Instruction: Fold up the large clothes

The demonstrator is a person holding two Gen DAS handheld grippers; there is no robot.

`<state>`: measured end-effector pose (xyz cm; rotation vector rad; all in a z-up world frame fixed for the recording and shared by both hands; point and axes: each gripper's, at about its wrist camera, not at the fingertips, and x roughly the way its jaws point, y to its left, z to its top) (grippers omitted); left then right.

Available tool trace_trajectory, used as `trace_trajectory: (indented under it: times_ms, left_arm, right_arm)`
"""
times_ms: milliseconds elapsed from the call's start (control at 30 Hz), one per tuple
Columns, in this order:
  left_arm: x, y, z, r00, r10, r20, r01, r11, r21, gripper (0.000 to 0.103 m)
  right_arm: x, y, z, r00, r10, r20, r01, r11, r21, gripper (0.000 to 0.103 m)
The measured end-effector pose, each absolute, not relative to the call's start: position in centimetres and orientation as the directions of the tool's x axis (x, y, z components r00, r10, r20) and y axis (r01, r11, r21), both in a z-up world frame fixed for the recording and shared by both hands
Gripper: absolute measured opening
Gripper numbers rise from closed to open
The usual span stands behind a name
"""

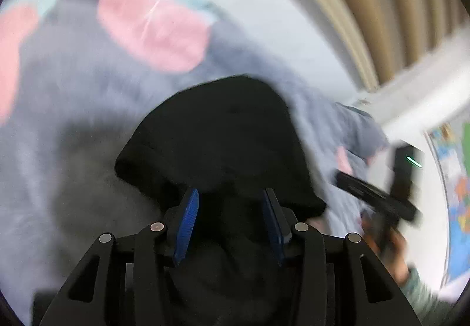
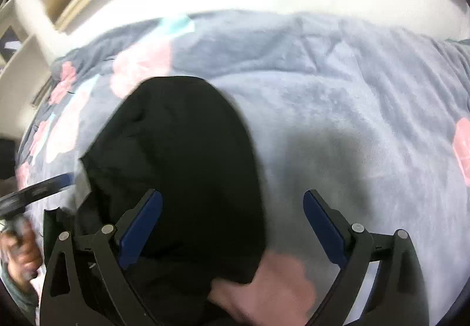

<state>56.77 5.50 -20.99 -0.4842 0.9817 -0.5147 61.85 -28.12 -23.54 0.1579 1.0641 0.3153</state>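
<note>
I see the black garment [image 2: 176, 167] lying lengthwise ahead; left gripper [image 1: 229, 214] holds it, right gripper [image 2: 232, 226] gapes wide above it.

The dark garment [image 2: 176, 167] lies on the blanket [image 2: 337, 120], which covers the bed. In the right wrist view, the garment sits at nine o'clock, bare blanket at three o'clock.

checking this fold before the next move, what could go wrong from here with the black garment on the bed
1. The right gripper is wide open over the black garment, so that side may slump.
2. The left gripper has cloth between its pads; whether it grips is unclear.
3. The floral blanket is soft; it may bunch.
</note>
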Motion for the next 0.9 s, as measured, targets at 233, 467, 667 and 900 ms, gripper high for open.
trace_trajectory:
  times_ms: [233, 467, 667, 900]
  left_arm:
    - [48.1, 9.5, -17.3, 0.469, -0.527, -0.708, 0.154, 0.839, -0.522, 0.068]
    - [40.6, 13.7, -18.7, 0.418, -0.443, -0.793, 0.033, 0.88, -0.474, 0.068]
    - [39.6, 13.8, -17.9, 0.449, -0.396, -0.801, 0.024, 0.901, -0.432, 0.067]
    - [40.3, 11.2, -15.3, 0.506, -0.409, -0.759, 0.085, 0.9, -0.428, 0.067]
  right_arm:
    - [67.5, -27.9, -28.7, 0.319, 0.487, -0.813, -0.108, 0.871, 0.48, 0.097]
    - [70.1, -23.4, -30.3, 0.257, 0.567, -0.782, -0.177, 0.823, 0.539, 0.086]
    - [68.5, -20.0, -27.3, 0.278, 0.537, -0.796, -0.271, 0.839, 0.471, 0.023]
    - [61.2, -18.1, -17.5, 0.415, 0.488, -0.768, -0.426, 0.85, 0.309, 0.02]
